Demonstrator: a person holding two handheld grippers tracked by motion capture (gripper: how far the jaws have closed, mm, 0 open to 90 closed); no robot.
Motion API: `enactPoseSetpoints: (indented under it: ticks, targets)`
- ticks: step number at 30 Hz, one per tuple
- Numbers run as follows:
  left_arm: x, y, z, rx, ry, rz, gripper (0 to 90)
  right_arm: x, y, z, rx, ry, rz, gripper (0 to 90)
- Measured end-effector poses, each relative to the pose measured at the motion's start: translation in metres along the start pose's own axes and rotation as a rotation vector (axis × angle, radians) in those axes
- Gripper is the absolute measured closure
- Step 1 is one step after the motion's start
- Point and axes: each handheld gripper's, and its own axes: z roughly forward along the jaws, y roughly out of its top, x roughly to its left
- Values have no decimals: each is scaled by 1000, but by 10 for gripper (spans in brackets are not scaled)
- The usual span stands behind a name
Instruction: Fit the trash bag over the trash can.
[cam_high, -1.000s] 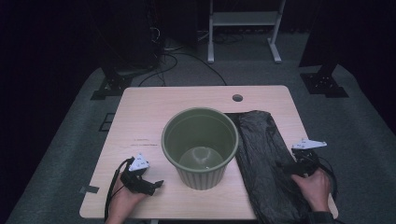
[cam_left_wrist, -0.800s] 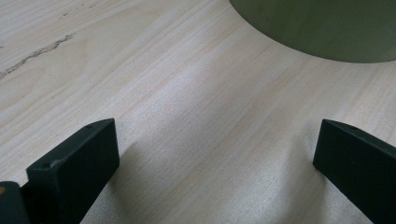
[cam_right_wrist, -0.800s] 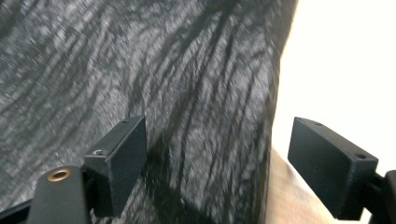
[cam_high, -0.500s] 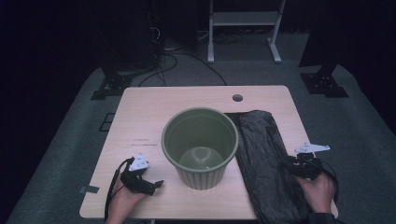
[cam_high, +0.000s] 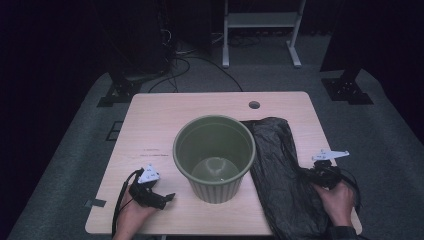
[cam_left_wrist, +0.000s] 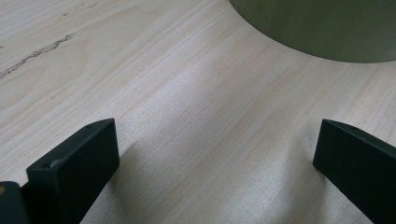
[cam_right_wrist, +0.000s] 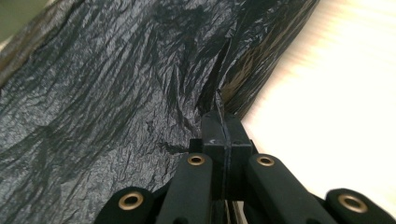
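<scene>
On the pale wooden table (cam_high: 150, 130), the right gripper (cam_right_wrist: 223, 122) is seen with jaws just closed, pinching a fold of the black plastic bag (cam_high: 280, 170) spread just right of the green bucket (cam_high: 214, 155), while the left gripper (cam_high: 159, 199) is held wide open over bare wood.

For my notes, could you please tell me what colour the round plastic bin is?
The round plastic bin is olive green, clearest in the high view.

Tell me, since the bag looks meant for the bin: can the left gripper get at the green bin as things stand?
Probably yes. The left gripper, fingers open, rests on bare table beside the green bin, nothing between them. The right gripper has just closed on a fold of the black bag.
</scene>
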Motion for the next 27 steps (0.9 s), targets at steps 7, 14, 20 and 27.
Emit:
enactPoseSetpoints:
  ticks: [7,14,20,27]
  targets:
    - [0,0,0,0,0,0,0,6,13,7,-5,23,-2,896]
    - [0,0,0,0,0,0,0,16,27,20,6,38,-26,895]
    - [0,0,0,0,0,0,0,23,33,29,-1,42,-44,800]
    - [0,0,0,0,0,0,0,27,35,37,20,61,-60,443]
